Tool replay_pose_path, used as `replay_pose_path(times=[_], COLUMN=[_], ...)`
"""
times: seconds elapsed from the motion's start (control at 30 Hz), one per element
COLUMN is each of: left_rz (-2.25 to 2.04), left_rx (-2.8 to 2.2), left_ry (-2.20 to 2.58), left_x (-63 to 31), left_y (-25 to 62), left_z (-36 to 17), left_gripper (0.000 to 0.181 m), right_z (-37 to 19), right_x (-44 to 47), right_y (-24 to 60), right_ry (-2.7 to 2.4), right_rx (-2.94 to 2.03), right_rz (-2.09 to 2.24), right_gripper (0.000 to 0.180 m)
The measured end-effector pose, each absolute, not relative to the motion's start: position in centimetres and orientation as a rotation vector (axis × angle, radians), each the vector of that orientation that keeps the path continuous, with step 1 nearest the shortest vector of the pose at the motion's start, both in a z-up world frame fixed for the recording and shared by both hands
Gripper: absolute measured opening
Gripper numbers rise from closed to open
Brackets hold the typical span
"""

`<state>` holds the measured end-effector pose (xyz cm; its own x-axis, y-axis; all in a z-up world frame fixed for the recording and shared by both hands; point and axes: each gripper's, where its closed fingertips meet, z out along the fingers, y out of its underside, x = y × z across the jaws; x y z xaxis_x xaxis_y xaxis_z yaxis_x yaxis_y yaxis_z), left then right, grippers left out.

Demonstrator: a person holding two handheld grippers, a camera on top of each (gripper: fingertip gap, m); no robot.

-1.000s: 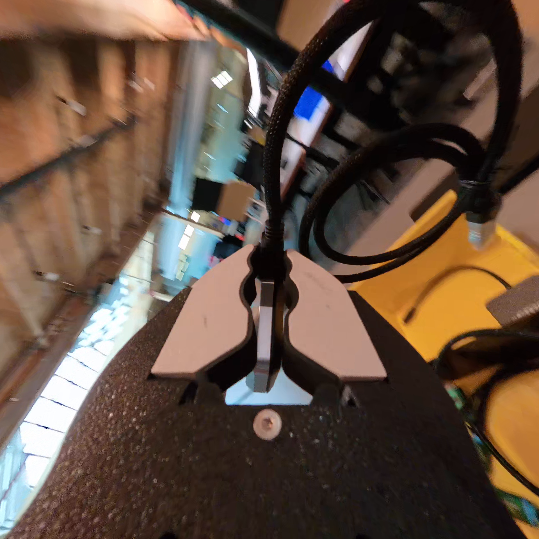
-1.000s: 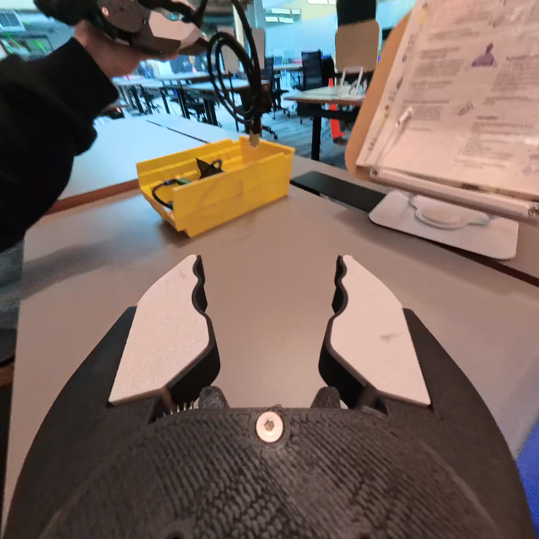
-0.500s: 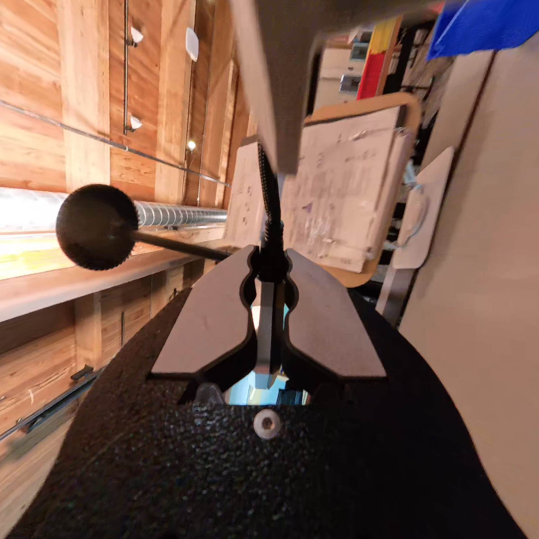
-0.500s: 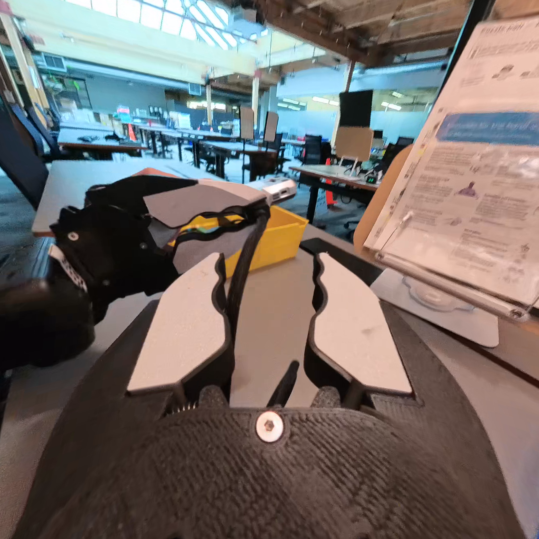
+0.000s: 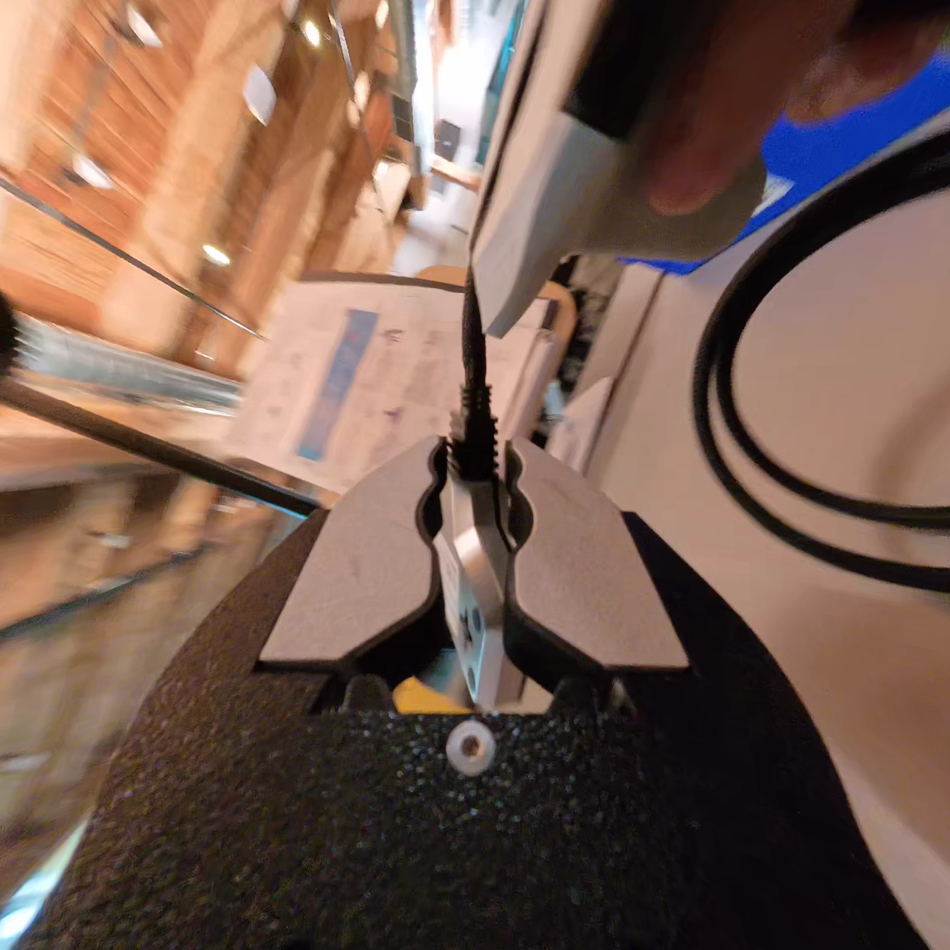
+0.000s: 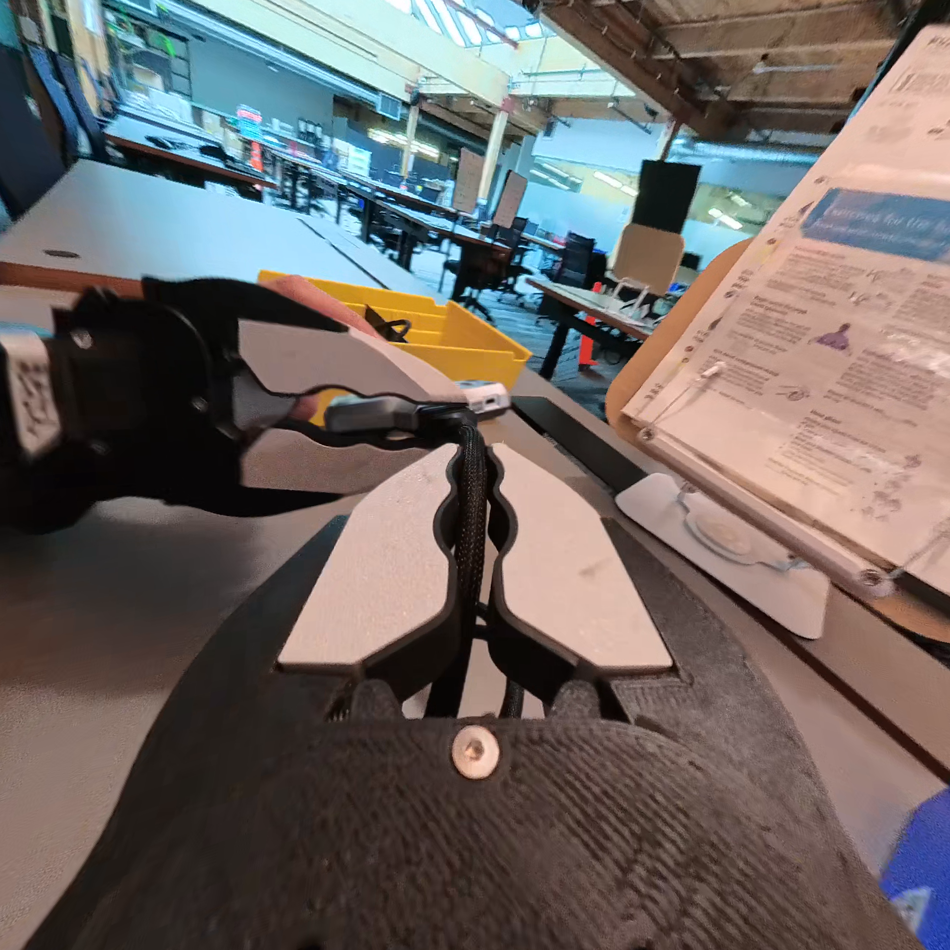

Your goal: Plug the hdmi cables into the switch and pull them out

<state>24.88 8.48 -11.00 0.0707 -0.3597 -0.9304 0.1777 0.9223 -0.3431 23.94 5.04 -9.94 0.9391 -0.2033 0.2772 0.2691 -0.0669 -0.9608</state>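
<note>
My left gripper (image 5: pixel 473 462) is shut on a flat silver plug body (image 5: pixel 475 581) at the end of a black braided hdmi cable (image 5: pixel 473 354). In the right wrist view the left gripper (image 6: pixel 452 416) lies sideways just beyond my right gripper (image 6: pixel 470 457), with the silver plug body (image 6: pixel 360 414) between its fingers. The cable (image 6: pixel 470 514) bends down from it, and my right gripper is shut on it. The right gripper's fingers (image 5: pixel 545 216) show above in the left wrist view. More cable loops (image 5: pixel 719 411) over the table. I cannot pick out the switch.
A yellow bin (image 6: pixel 462 349) with dark cables stands behind the left gripper. A clipboard stand with printed pages (image 6: pixel 797 385) on a white base (image 6: pixel 719 545) is close on the right. A small silver piece (image 6: pixel 486 401) shows past the left fingertips. A blue object (image 6: pixel 915 869) is at the bottom right.
The left gripper carried the cable from above the yellow bin down to the right gripper. The right gripper, open before, has shut on the cable.
</note>
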Motion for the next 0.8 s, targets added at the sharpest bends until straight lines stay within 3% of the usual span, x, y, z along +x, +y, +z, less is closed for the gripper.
replay_pose_path(times=[0.17, 0.23, 0.43, 0.57, 0.6, 0.7, 0.8], left_rz=[-1.130, -1.430, -2.321, -2.747, -2.781, -2.685, -2.431], left_rx=[-0.562, -0.726, -1.278, -1.271, -1.257, -1.114, -0.937], left_ry=[1.696, 1.712, 1.639, 1.731, 1.745, 1.768, 1.812], left_x=[22.8, 21.8, 19.6, 17.5, 17.4, 17.6, 17.6], left_y=[8.4, 9.5, 11.6, 9.4, 9.1, 9.2, 9.8], left_z=[-11.2, -10.7, -11.3, -10.9, -10.9, -11.3, -11.5], left_gripper=[0.064, 0.072, 0.057, 0.037, 0.026, 0.023, 0.022], right_z=[-9.5, -9.1, -8.0, -8.6, -8.9, -9.6, -8.7], right_x=[23.9, 23.9, 23.0, 21.0, 20.6, 20.4, 20.8], right_y=[4.7, 4.4, 3.7, 4.0, 4.2, 4.2, 3.4], right_ry=[-0.120, -0.128, -0.198, -0.307, -0.329, -0.328, -0.281], right_rx=[-1.576, -1.552, -1.461, -1.480, -1.498, -1.564, -1.559], right_rz=[-0.447, -0.417, -0.333, -0.231, -0.219, -0.147, -0.060], right_gripper=[0.006, 0.007, 0.006, 0.006, 0.006, 0.007, 0.032])
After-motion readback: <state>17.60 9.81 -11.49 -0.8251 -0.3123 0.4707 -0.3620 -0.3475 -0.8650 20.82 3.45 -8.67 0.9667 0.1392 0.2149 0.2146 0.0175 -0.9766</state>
